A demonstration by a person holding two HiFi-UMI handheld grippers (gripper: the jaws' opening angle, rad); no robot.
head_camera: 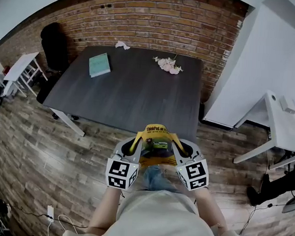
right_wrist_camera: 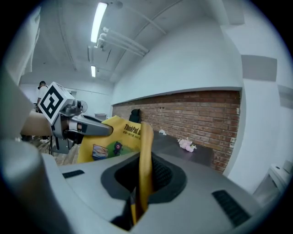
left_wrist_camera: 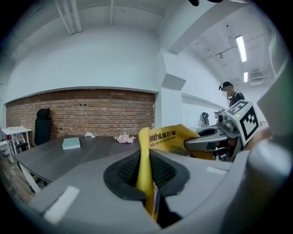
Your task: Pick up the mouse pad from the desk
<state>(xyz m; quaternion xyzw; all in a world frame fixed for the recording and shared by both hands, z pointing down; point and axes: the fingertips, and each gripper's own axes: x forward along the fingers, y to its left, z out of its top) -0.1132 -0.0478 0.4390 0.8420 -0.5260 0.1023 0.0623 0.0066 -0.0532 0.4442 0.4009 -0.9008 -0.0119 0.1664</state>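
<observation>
The yellow printed mouse pad [head_camera: 155, 140] hangs in the air between my two grippers, off the near edge of the dark desk [head_camera: 129, 88]. My left gripper [head_camera: 134, 145] is shut on the pad's left edge, and in the left gripper view the yellow mouse pad [left_wrist_camera: 145, 169] is pinched between the black pads. My right gripper [head_camera: 175, 147] is shut on the pad's right edge, where the mouse pad [right_wrist_camera: 145, 164] stands on edge between the jaws. The pad bows upward between the two grips. Each gripper view shows the other gripper holding the far side.
On the desk lie a teal book [head_camera: 99, 64] at the far left, a pink flower bunch [head_camera: 169, 64] at the far middle and a crumpled white paper [head_camera: 122, 45] by the brick wall. A black chair [head_camera: 54, 48] stands left, white tables [head_camera: 283, 124] right.
</observation>
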